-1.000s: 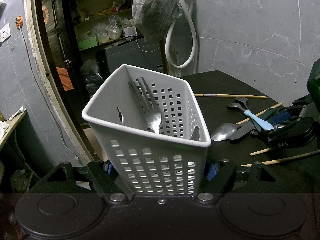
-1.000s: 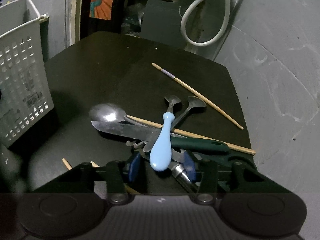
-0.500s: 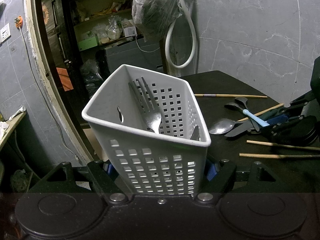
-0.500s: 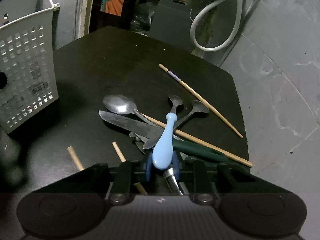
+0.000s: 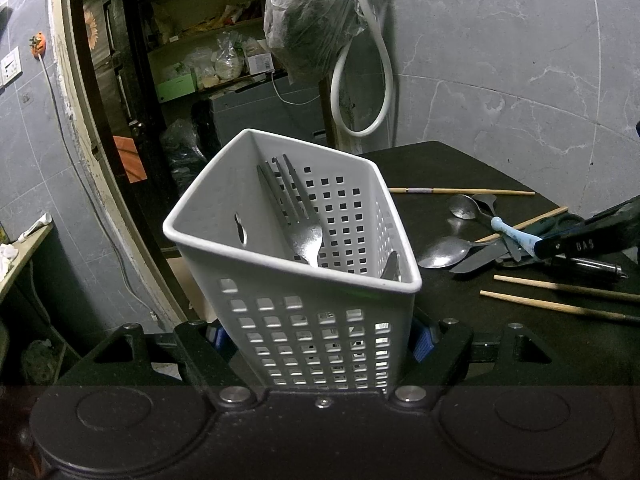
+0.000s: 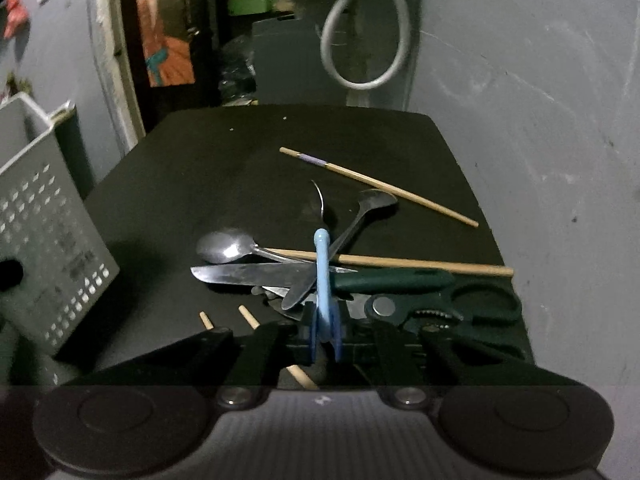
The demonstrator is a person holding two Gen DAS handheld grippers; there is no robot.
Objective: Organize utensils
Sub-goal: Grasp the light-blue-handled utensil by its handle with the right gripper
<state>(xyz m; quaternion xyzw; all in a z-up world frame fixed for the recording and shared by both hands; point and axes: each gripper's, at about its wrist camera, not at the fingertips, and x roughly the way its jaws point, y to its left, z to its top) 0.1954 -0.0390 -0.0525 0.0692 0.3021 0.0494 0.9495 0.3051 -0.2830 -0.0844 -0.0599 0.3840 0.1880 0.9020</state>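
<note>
1. Two grips are in place now: your left gripper [image 5: 320, 340] is clamped on the white basket [image 5: 280, 264], and your right gripper [image 6: 325, 336], whose jaws have just been closing, pinches the blue-handled spoon [image 6: 322, 276] at its handle end.
2. Lift the spoon straight up first (its bowl is partly lost in blur), because it lies across the knife [image 6: 256, 274] and a chopstick [image 6: 384, 262]; dragging would probably stir the pile.
3. Keep the basket tilted toward the pile; a fork [image 5: 298, 220] already leans inside.
4. Move over the bare table [image 6: 224, 168] on the left; the scissors [image 6: 452, 312] crowd the right side.
</note>
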